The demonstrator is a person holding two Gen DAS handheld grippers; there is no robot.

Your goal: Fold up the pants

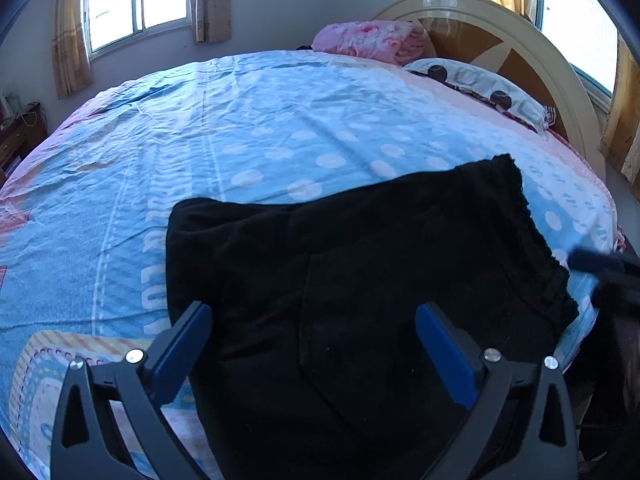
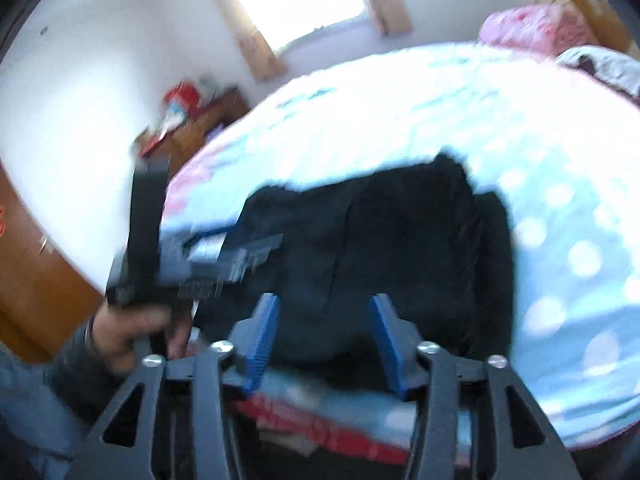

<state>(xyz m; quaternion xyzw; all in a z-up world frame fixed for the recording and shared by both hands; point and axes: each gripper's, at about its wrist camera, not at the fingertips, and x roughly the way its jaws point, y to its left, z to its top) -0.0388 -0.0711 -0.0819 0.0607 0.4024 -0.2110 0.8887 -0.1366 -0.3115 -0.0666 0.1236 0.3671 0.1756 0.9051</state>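
Note:
Black pants [image 1: 352, 276] lie folded in a compact pile on the blue dotted bedsheet [image 1: 248, 132] near the bed's front edge; the elastic waistband is at the right. My left gripper [image 1: 314, 320] is open above the pile, blue pads wide apart, holding nothing. In the blurred right wrist view the pants [image 2: 384, 248] lie ahead of my right gripper [image 2: 324, 312], which is open and empty. The left gripper's body [image 2: 160, 248], held in a hand, shows at the left there.
A pink blanket [image 1: 368, 40] and a patterned pillow [image 1: 480, 88] lie by the headboard [image 1: 540, 64]. A wooden side table [image 2: 192, 128] stands past the bed's far side. A window [image 1: 136, 0] is behind.

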